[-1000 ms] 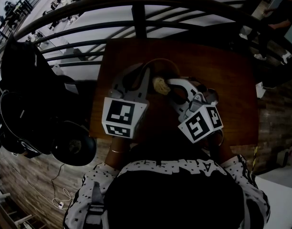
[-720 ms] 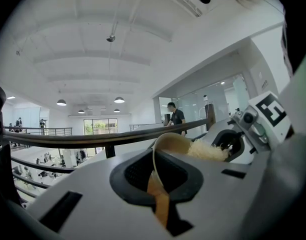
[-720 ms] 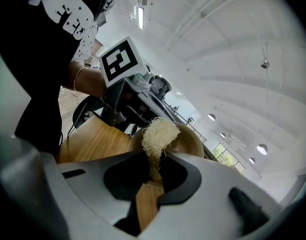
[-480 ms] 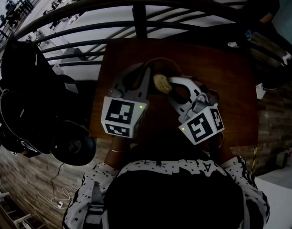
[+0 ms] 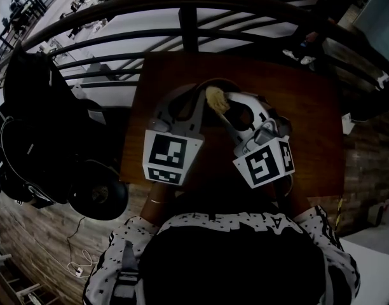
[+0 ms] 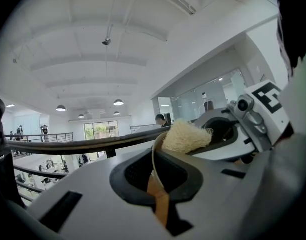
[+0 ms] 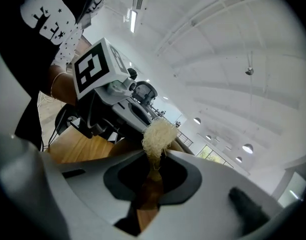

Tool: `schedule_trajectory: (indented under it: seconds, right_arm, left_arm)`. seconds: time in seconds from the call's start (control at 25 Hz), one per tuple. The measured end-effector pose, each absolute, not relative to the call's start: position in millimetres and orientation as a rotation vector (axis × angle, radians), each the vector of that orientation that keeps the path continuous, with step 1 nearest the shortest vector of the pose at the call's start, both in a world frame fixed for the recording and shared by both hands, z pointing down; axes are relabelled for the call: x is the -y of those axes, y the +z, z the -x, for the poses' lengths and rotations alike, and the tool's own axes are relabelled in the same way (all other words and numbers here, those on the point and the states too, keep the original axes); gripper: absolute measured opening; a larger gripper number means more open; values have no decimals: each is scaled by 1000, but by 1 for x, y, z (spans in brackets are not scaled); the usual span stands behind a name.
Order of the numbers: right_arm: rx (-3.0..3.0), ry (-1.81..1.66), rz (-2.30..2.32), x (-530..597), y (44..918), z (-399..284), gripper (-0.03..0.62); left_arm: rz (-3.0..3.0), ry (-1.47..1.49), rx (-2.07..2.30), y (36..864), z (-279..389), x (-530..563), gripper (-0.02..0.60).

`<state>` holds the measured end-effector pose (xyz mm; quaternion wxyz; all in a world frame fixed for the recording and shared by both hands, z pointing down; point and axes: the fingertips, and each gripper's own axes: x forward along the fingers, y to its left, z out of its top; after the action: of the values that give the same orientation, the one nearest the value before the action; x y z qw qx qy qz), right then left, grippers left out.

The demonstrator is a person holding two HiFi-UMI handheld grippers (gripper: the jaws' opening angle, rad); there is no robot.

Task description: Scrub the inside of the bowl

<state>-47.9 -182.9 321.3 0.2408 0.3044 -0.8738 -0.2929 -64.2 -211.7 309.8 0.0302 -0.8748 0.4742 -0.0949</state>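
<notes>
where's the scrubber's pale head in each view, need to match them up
Head view: scrubber head in the upper middle.
Left gripper view: right of centre, beside the bowl rim.
Right gripper view: centre, just past the jaws.
Shared landmark: the dark railing.

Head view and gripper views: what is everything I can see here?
Table: one, brown wood, centre, beneath the grippers.
Bowl: one, brown, rim between the left jaws.
Brush: one, pale fibre head, wooden handle, in the right jaws.
Railing: one, dark, beyond the table.
Bags and gear: black heap, left of the table.
Cable: one, white, floor at lower left.
Left gripper: one, white, shut on the bowl.
Right gripper: one, white, shut on the brush.
Marker cubes: two, black-and-white, one per gripper.
Sleeves: two, white speckled black, bottom.
</notes>
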Motion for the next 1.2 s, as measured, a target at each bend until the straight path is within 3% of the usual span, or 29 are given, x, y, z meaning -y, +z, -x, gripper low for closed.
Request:
schedule_trajectory:
  seconds: [1.2]
  right_arm:
    - [2365, -637, -1070, 197, 321, 21, 60]
  left_arm:
    - [2671, -305, -1458, 309, 59, 210, 25]
